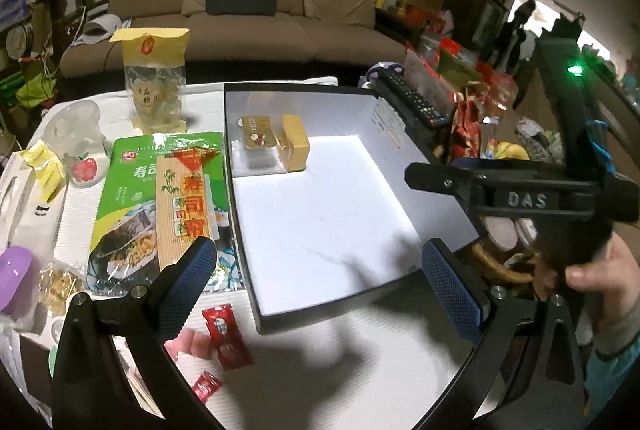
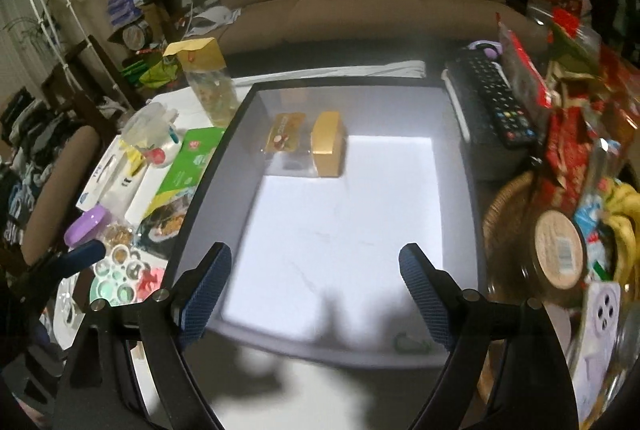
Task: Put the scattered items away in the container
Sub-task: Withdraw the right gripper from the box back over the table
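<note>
A black-rimmed box with a white floor (image 1: 256,310) (image 2: 208,174) sits on the white table. Inside, at its far left, lie a gold card packet (image 1: 258,138) (image 2: 284,138) and a yellow box (image 1: 295,148) (image 2: 328,144). A small dark item (image 2: 408,343) lies in the near right corner. Left of the box lie a green sushi seaweed pack (image 1: 132,198) with a bamboo mat (image 1: 184,206), a tall snack bag (image 1: 156,82) and two red ketchup sachets (image 1: 228,336) (image 1: 206,386). My left gripper (image 1: 320,286) is open over the box's near edge. My right gripper (image 2: 316,294) is open above the box; its body shows in the left wrist view (image 1: 520,198).
A TV remote (image 1: 412,98) (image 2: 492,98) lies along the box's right side. A wicker basket (image 2: 504,214) with bananas, a jar and snack packs stands at the right. A purple case (image 1: 14,270), an apple cup (image 1: 84,170) and white cartons crowd the left. A sofa (image 1: 248,10) stands behind.
</note>
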